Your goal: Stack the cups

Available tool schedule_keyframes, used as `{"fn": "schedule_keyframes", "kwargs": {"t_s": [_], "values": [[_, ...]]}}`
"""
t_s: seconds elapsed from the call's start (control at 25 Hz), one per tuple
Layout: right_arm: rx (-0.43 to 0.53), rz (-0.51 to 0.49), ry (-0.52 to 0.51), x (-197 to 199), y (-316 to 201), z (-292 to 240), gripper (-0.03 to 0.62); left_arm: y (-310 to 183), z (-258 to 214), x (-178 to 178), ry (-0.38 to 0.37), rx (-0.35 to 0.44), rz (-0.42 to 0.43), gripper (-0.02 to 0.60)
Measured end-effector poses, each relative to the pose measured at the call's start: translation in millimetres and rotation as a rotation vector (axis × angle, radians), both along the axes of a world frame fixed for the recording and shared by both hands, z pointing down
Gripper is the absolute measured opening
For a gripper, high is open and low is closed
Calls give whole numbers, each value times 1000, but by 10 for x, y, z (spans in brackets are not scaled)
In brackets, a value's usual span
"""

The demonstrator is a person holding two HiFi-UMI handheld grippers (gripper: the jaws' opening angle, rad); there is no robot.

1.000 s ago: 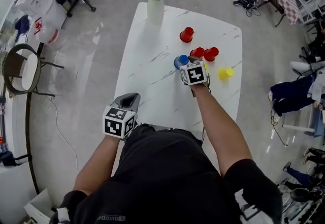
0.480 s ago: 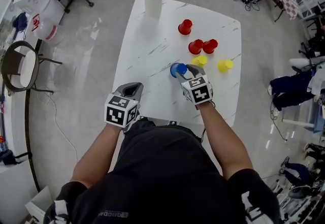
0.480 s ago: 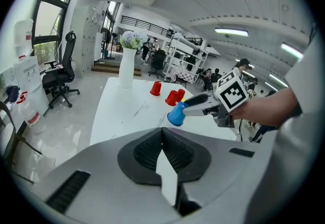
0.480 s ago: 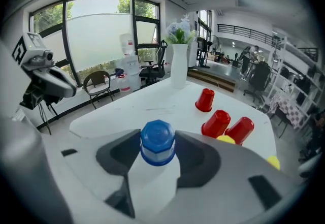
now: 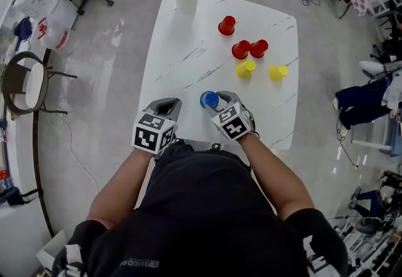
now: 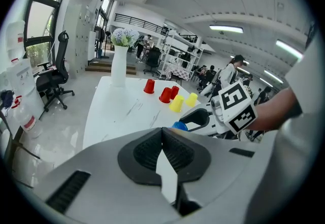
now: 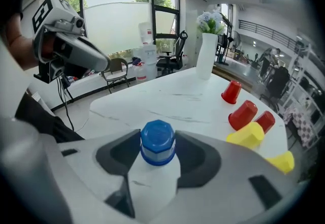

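Cups in red (image 5: 240,49) and yellow (image 5: 245,68) are grouped toward the far right corner of the bench (image 5: 182,62), well apart from the blue cup (image 7: 158,142). The right gripper (image 5: 213,98) grips the blue cup between its jaws near the bench's near edge. The left gripper (image 5: 164,106), jaws closed and empty, is at the near edge beside it.
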State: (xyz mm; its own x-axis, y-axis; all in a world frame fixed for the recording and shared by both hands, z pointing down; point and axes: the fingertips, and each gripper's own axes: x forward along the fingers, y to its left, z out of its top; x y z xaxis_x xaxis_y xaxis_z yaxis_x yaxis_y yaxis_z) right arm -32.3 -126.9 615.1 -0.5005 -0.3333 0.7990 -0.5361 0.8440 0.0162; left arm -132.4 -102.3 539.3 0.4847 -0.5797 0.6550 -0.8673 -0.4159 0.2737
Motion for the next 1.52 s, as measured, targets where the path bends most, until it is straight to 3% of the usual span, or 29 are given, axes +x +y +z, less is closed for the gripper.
{"fn": "schedule_keyframes", "kwargs": {"t_s": [0.2,0.4,0.72,1.24,1.52], "values": [[-7,-41,24,-66,101,60,212,-3,4,-22,-3,1,-2,5],[-12,-46,-15,-80,115,-12,212,-15,3,-12,1,0,-1,5],[47,45,-141,38,-48,-505,212,-87,-17,24,6,10,0,5],[140,245,-222,434,-1297,-789,212,-204,-36,-99,1,9,-53,5],[167,283,-200,501,-1986,-856,211,-205,-47,-246,1,-1,-114,5]]}}
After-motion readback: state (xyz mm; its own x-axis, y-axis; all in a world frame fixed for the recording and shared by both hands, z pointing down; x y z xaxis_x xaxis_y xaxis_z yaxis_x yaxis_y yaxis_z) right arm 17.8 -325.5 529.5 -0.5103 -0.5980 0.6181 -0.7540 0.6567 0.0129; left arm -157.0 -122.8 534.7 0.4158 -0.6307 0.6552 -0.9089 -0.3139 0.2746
